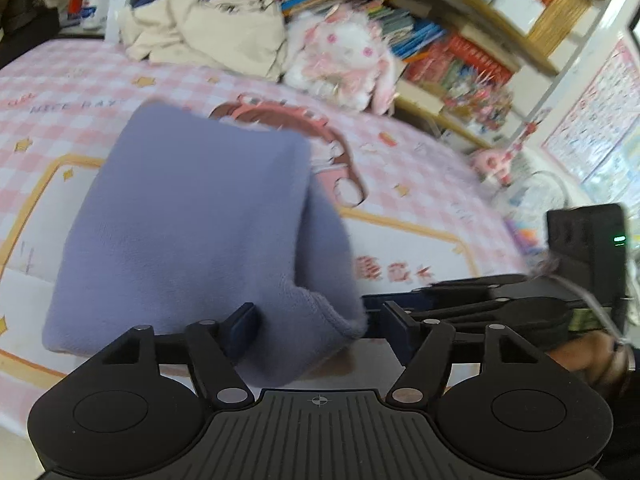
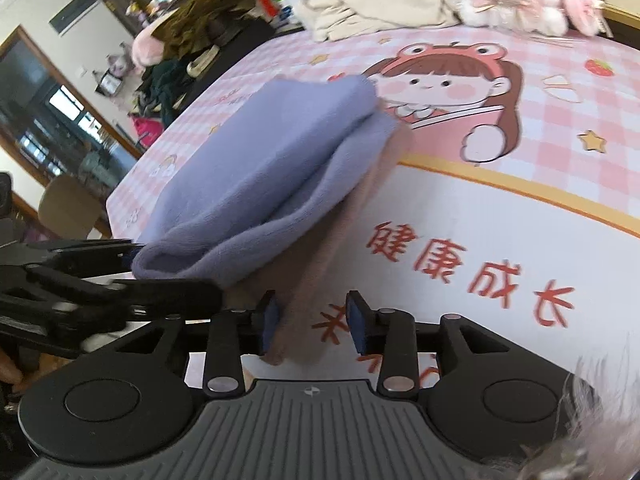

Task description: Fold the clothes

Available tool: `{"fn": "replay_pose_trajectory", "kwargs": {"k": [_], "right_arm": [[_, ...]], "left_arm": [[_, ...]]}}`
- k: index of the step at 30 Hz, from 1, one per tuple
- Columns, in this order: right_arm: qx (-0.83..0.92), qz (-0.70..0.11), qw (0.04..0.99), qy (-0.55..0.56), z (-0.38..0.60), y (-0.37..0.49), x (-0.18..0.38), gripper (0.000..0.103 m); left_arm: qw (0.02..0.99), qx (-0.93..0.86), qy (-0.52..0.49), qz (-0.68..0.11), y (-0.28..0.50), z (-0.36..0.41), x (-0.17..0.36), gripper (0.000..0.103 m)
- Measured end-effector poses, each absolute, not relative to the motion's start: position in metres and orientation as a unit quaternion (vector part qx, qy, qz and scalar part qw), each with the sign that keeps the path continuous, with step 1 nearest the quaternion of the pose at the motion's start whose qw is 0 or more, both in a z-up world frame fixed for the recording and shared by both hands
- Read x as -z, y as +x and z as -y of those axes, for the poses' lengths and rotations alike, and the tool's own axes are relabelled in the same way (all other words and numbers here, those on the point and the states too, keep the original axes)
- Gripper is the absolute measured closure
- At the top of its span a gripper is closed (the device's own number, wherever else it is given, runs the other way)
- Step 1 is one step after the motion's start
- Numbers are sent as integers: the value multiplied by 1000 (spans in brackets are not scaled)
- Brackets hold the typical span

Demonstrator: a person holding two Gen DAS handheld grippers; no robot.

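A folded lavender-blue fleece garment (image 1: 192, 216) lies on the pink checked bed sheet (image 1: 400, 168). In the left wrist view my left gripper (image 1: 320, 326) is open, its jaws wide apart around the garment's near corner, the cloth draped over the left fingertip. The right gripper's arm (image 1: 500, 304) enters from the right. In the right wrist view the garment (image 2: 264, 164) shows stacked layers. My right gripper (image 2: 314, 322) is open, its blue pads (image 2: 271, 320) apart, with the cloth's tan-shaded near edge (image 2: 304, 308) hanging between them. The left gripper's linkage (image 2: 80, 292) sits at the left.
A heap of beige clothes (image 1: 208, 32) and a pink-white plush rabbit (image 1: 344, 56) lie at the bed's far end. Bookshelves (image 1: 460, 32) stand behind. A cluttered dark table (image 2: 208, 40) and a chair (image 2: 68, 204) stand left of the bed.
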State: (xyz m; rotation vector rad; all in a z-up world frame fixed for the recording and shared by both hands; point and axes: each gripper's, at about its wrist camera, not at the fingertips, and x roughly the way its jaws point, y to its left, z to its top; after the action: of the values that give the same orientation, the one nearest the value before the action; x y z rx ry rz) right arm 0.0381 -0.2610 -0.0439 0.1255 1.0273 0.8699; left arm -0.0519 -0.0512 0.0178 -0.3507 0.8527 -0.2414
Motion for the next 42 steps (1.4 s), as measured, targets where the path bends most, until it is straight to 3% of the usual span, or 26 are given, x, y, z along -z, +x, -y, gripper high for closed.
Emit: {"fn": "replay_pose_trajectory", "kwargs": {"k": [5,10,17,19,20,21,23,27,29,32,34,36,38,40,42], "right_arm": [[-404,-469,773,137,281,51,26,48],[-451,-477,730,190,262,67,15,19],[-414,-487,755,151,222,80,21,19],[-402,-487,763,138,211,83,22,24],[-395,-488,767,132,205,85,23,42],[-389,-488,771,125,199,86,24,75],[-399,-467,782,106,193,83,20,85],[-489,-336,802,64,206,49,-4,86],[-451,-360,815,46,205,53,8,86],[-374,-467,797,85,208,84,42,80],[-368,-462,801,97,215,86,35,71],[-360,-450,812,87,222,82,24,50],[-348,-432,829,73,231,74,13,46],[-336,-412,845,58,240,67,1,45],[-343,-400,848,58,247,59,-11,44]], "left_arm": [[908,115,-202,-348,-73,30,-48,35],[923,58,-163,-344,-74,15,-48,35],[925,39,-11,-378,-68,44,-22,38],[918,49,13,-393,-66,52,-12,38],[915,51,14,-401,-64,53,-7,38],[914,52,6,-403,-64,51,-6,38],[912,52,-11,-408,-63,46,-2,36],[911,54,-58,-406,-63,36,0,35],[909,51,-69,-409,-61,34,1,35],[909,54,-50,-410,-58,46,-1,35],[910,49,-27,-412,-59,52,-6,34],[914,36,-18,-403,-62,53,-12,34],[920,18,-22,-392,-63,50,-17,33],[924,-1,-26,-380,-65,47,-21,22],[929,-19,-30,-369,-66,44,-26,19]]}}
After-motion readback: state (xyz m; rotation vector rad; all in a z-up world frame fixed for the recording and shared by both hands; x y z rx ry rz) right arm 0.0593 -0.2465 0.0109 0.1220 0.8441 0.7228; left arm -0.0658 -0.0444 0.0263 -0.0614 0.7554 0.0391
